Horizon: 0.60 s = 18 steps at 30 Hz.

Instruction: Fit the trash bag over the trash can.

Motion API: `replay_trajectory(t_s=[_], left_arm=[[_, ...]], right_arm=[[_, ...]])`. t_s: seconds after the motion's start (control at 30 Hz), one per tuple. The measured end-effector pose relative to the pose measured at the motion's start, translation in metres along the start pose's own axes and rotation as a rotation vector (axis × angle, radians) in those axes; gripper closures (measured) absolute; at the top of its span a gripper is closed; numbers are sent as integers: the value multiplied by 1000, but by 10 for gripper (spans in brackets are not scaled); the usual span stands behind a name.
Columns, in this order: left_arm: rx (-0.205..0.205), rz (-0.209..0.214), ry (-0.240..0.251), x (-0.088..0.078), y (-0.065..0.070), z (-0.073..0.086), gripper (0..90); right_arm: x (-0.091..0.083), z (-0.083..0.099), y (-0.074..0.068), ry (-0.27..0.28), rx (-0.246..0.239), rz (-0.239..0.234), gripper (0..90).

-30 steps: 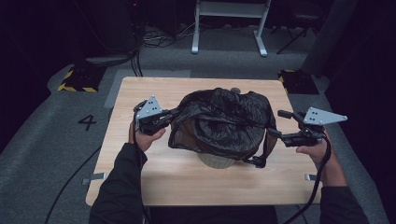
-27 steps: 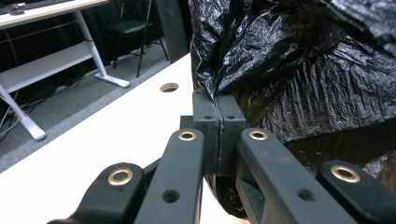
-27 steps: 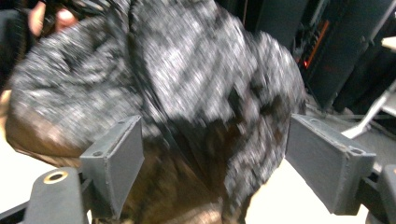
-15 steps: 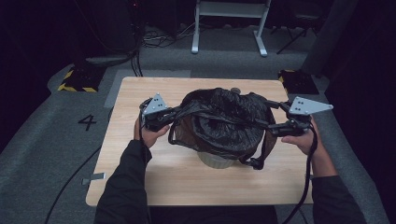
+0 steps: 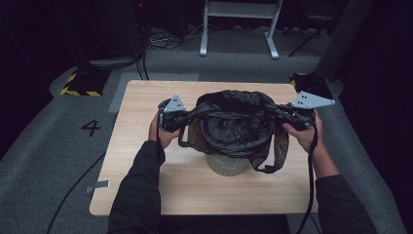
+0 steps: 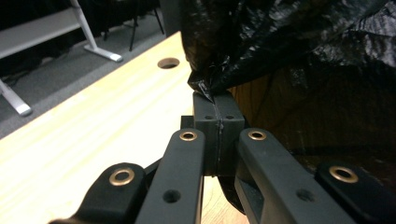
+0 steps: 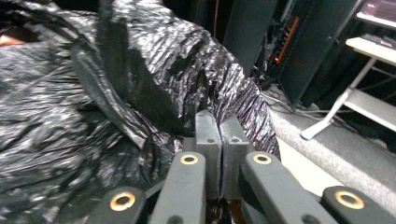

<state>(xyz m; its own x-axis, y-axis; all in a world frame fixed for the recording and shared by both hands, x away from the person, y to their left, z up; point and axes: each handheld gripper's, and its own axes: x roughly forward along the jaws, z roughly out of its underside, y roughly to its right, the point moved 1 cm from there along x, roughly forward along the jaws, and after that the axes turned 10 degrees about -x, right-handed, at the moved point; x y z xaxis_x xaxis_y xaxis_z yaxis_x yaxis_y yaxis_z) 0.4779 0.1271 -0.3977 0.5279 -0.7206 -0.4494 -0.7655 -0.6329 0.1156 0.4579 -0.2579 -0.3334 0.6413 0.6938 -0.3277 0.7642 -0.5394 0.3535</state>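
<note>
Far left on the grey floor (image 5: 44,161) a painted number 4 (image 5: 91,127) sits beside the wooden tabletop (image 5: 146,161)

On the left side of the tabletop, the person's left hand (image 5: 159,135) holds the left hand-held gripper (image 5: 187,118), its grey three-cornered plate on top. In the left gripper view (image 6: 215,100) its jaws are pressed together with a pinch of the black bin bag (image 5: 236,126) caught at their tips; the film bunches into a point right where the jaws meet (image 6: 205,86). A round hole (image 6: 168,62) in the tabletop shows just beyond

In the middle, the bin bag stands open over a pale round bin (image 5: 226,165) near the centre of the tabletop, its mouth stretched wide between the two grippers. A loop handle of the bag (image 5: 272,158) hangs down on the right side, just off the bin

To the right, the right hand (image 5: 302,136) holds the right hand-held gripper (image 5: 280,113), whose jaws have just been closing; in the right gripper view (image 7: 219,119) they now sit together, clamped on the crinkled edge of the bag (image 7: 116,84), with film running down between them

Behind the tabletop stands a white metal frame (image 5: 238,24) on the floor
</note>
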Motion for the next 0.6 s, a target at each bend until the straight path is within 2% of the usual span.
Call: replay_trajectory(t_s=[0.2, 0.3, 0.47, 0.6], left_arm=[[-6, 24, -26, 14, 0, 0, 899], [-11, 38, -31, 19, 0, 0, 899], [-26, 53, -45, 28, 0, 2, 899], [-30, 59, -69, 34, -1, 4, 899]], right_arm=[[12, 11, 12, -44, 62, 67, 895], [20, 21, 18, -59, 119, 60, 897], [33, 34, 22, -89, 213, 5, 897], [44, 41, 20, -131, 240, -9, 900]])
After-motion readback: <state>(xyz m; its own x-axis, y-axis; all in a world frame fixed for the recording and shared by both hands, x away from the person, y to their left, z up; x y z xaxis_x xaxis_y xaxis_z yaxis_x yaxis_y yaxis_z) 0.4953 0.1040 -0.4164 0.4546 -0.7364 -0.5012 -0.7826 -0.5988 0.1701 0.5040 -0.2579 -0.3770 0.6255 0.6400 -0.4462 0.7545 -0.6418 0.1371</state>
